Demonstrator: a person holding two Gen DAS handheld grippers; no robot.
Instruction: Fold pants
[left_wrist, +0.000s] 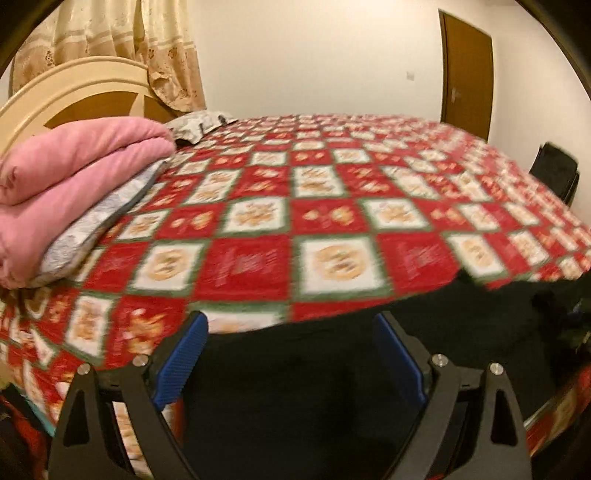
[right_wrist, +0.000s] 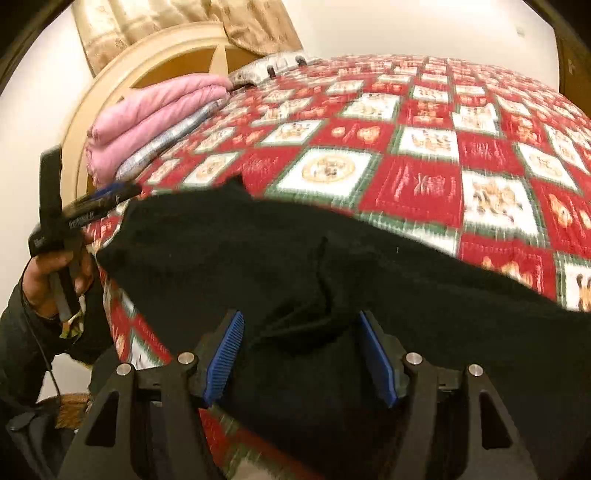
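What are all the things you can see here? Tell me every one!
pants: one, black, spread along the near edge of the bed
bedspread: one, red and white checks with green lines, covering the bed
quilt: one, pink, folded at the head end
pillow: one, grey patterned, behind the quilt
headboard: one, cream and brown, round-topped
curtain: one, beige, behind the headboard
door: one, brown, far wall
left gripper: one, black with blue pads, open over the pants
right gripper: one, black with blue pads, open over the pants
hand: one, holding the left gripper
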